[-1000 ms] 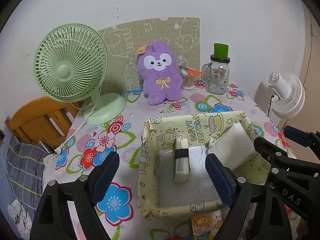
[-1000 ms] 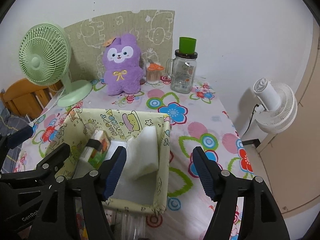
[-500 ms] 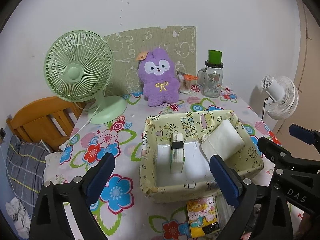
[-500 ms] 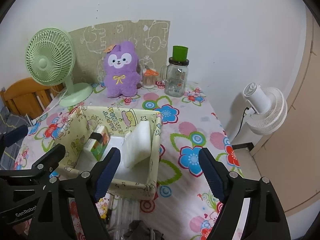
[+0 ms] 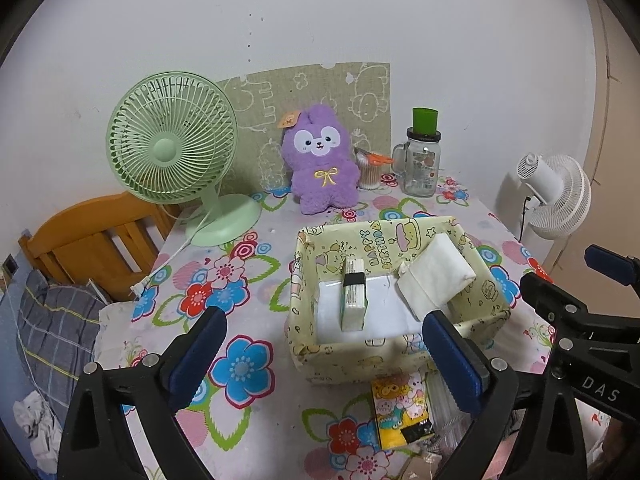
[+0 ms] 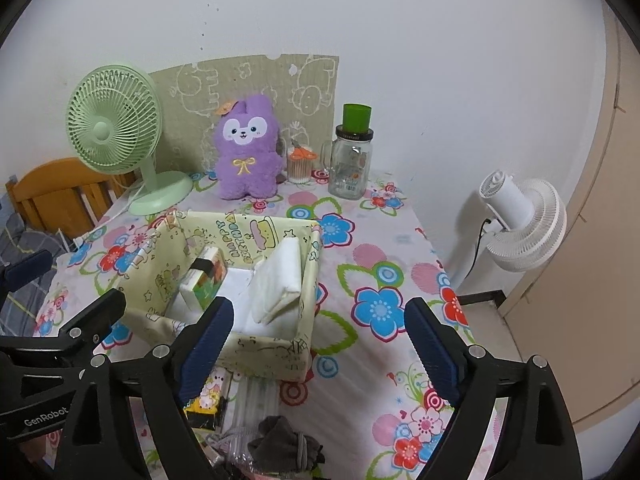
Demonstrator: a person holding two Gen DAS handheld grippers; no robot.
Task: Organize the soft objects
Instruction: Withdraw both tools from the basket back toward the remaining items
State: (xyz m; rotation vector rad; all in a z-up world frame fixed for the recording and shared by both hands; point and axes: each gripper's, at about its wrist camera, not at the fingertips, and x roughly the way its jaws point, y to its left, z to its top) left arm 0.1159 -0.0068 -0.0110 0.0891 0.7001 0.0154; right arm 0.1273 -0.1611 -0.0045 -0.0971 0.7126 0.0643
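A yellow cartoon-print fabric box (image 5: 352, 354) (image 6: 276, 354) sits mid-table. Inside it a white tissue pack (image 5: 436, 278) (image 6: 280, 280) leans on the right wall and a small banded pack (image 5: 353, 294) (image 6: 204, 276) stands on a white sheet. A cartoon tissue packet (image 5: 402, 410) (image 6: 206, 400) lies in front of the box. Dark rolled socks (image 6: 286, 446) lie at the near edge. A purple plush (image 5: 322, 160) (image 6: 248, 146) stands at the back. My left gripper (image 5: 324, 360) and right gripper (image 6: 316, 350) are both open and empty, held back above the near table.
A green desk fan (image 5: 172, 160) with its cord stands back left. A glass jar with green lid (image 5: 422, 160) and a cotton-swab cup (image 5: 370, 170) stand at the back. A white floor fan (image 6: 520, 224) stands beside the table's right edge. A wooden chair (image 5: 92, 240) is left.
Both grippers have pulled back and up from the box, so more of the near table shows, including the cartoon packet and the socks. Both stay open. The box contents have not moved.
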